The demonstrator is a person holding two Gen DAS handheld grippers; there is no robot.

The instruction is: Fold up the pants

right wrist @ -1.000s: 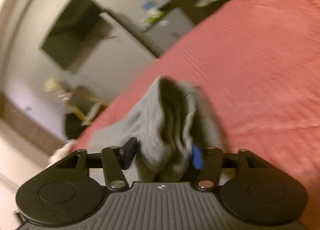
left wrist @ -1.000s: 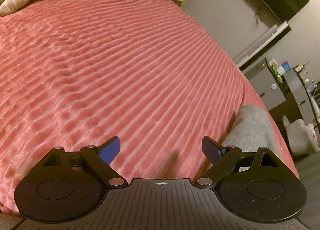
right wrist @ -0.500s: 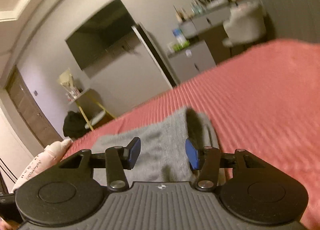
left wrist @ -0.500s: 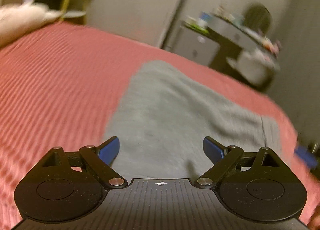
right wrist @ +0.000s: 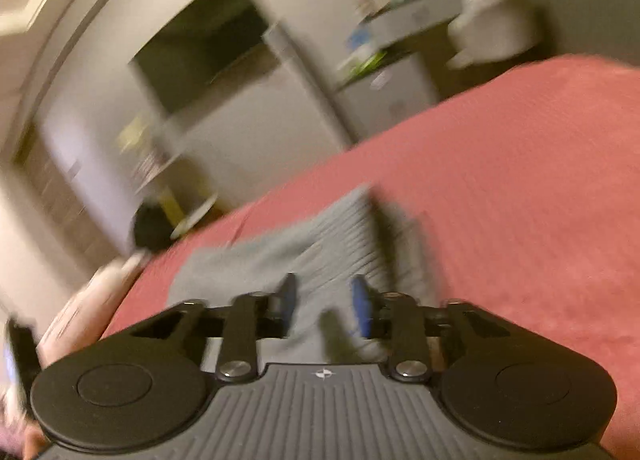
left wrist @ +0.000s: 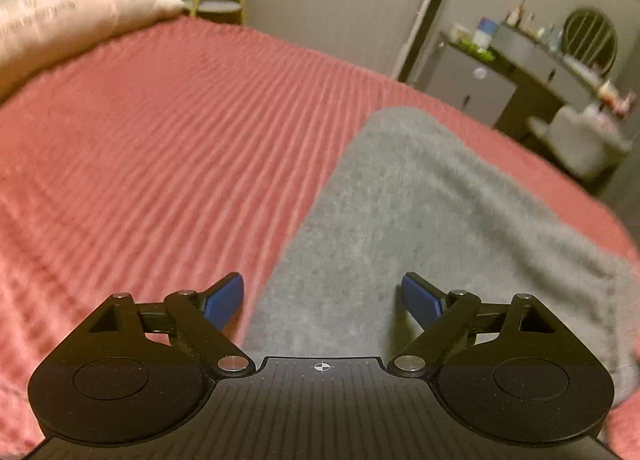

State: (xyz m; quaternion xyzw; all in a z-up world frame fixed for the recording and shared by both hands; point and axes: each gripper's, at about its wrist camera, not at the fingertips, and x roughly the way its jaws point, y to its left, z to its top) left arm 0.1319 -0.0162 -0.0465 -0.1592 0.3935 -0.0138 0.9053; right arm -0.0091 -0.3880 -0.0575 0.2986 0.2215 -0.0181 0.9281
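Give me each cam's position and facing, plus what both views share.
Left wrist: on the left gripper, looking forward and down over gray pants on the red bedspread; its blue fingers spread wide, empty.
Right wrist: on the right gripper, aimed low across the bed toward a wall TV; fingers apart above the pants, blurred.
Shared: pants, bedspread, dresser, pale pillow.
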